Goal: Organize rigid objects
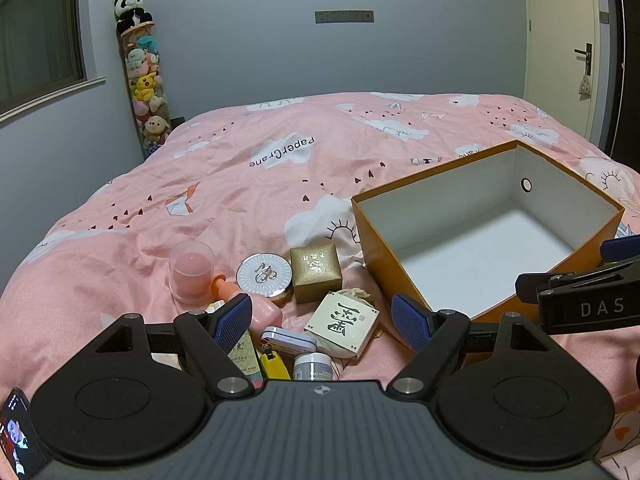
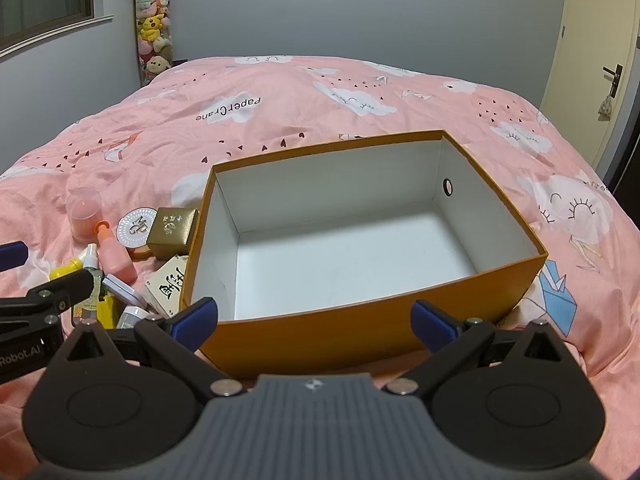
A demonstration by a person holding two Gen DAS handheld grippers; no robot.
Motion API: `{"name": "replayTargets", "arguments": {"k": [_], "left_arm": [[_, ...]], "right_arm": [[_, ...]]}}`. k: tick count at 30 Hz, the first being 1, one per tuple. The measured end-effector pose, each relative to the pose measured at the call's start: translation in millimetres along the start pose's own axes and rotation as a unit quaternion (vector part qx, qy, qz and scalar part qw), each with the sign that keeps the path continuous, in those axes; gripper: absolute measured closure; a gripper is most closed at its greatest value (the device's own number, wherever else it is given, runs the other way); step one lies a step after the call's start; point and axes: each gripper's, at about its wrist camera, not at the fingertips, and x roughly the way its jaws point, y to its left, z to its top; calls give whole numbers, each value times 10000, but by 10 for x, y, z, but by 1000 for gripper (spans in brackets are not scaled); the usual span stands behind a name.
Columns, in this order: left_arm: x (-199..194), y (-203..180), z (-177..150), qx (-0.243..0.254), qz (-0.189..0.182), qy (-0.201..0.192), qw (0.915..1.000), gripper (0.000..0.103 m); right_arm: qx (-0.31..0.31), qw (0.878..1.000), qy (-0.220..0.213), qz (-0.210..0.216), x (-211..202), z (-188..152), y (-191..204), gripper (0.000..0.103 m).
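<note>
one orange box (image 2: 360,332), one gold box (image 1: 316,272), one candle (image 1: 191,270), one compact (image 1: 264,276), one white tile (image 1: 346,322).

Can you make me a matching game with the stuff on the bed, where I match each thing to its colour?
Things:
1. big box
2. little square box
3. candle under the clear dome
4. pads on the left gripper

Colours:
A. gold
B. blue
C. orange outside, white inside
D. pink

Right pairs: 1-C, 2-A, 3-D, 4-B.
</note>
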Motion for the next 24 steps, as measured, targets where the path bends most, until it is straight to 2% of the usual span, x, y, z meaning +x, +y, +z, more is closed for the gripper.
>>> {"name": "replayTargets", "arguments": {"k": [24], "left_arm": [[15, -31, 55, 79, -20, -58, 10000, 10]], "right_arm": [[111, 9999, 61, 11, -1, 34, -55, 2]]}}
